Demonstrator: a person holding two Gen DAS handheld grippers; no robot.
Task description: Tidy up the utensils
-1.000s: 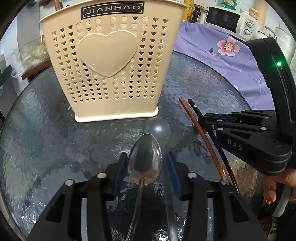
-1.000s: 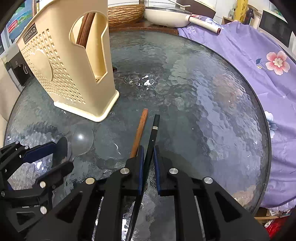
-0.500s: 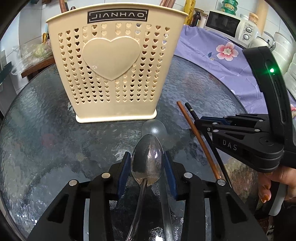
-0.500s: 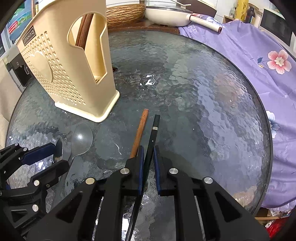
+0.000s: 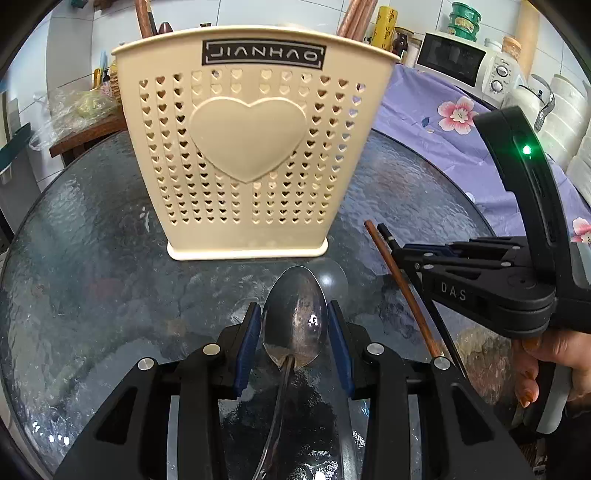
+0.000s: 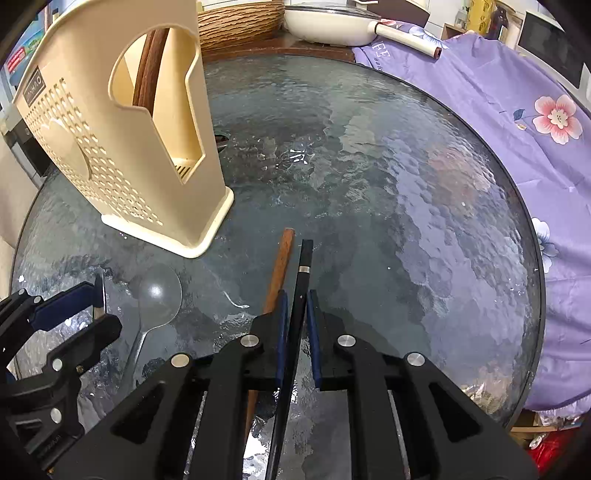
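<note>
My left gripper (image 5: 294, 315) is shut on a metal spoon (image 5: 294, 317) and holds it above the glass table, bowl pointing at the cream utensil holder (image 5: 251, 147). A second, translucent spoon (image 6: 157, 295) lies on the glass beneath it. My right gripper (image 6: 294, 306) is shut on a black chopstick (image 6: 303, 258), low over the table. A brown chopstick (image 6: 281, 266) lies on the glass just left of it. The holder (image 6: 122, 147) stands upright at left, with brown chopsticks in its end compartment. The right gripper also shows in the left wrist view (image 5: 402, 254).
The round glass table (image 6: 406, 184) has a purple flowered cloth (image 6: 517, 110) along its right edge. A wicker basket (image 6: 240, 22) and a white pan (image 6: 332, 22) stand behind it. A microwave (image 5: 465, 66) and jars stand at the back right.
My left gripper has risen with the metal spoon, away from the spoon on the glass, and pulled back from the holder. My right gripper has stayed shut on the black chopstick, barely moving.
</note>
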